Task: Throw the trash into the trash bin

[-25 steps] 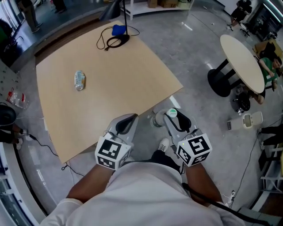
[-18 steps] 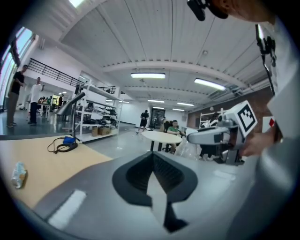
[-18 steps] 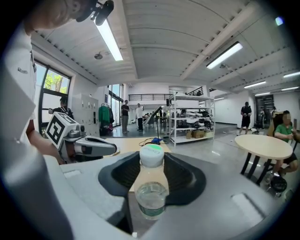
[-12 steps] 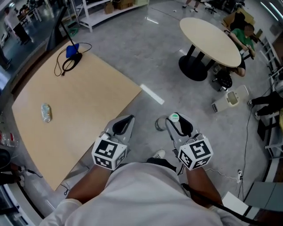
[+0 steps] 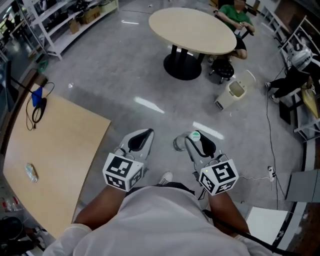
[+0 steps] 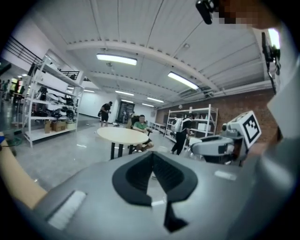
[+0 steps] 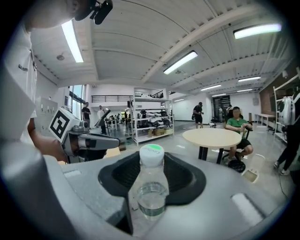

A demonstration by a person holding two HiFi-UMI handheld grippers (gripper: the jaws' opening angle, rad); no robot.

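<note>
1. Bottle (image 7: 151, 187): it is small and clear, of plastic, with a white cap topped in green and a little water low inside. It stands upright between the pads of the right tongs (image 5: 196, 145).
2. We see those right tongs holding the bottle by its sides, above the bare grey floor (image 5: 125, 75), near us and a little right of the middle.
3. The left tongs (image 5: 141, 137) are drawn together at the tips and carry nothing. They hang just left of the right pair, apart from it, likewise over the floor.
4. The trash bin (image 5: 231, 95) is cream with its lid tipped up. It stands on the floor farther off and to the right, well apart from the bottle.
5. Just beyond the bin is a round table (image 5: 192, 30) with a pale top and a black foot. A person in green (image 5: 237, 12) sits at its far side.
6. At the left lies the wooden surface (image 5: 50, 150). On it we make out a small crumpled clear thing (image 5: 31, 172) toward its near left part, and a blue item (image 5: 37, 96) with a black cable at its far edge.
</note>
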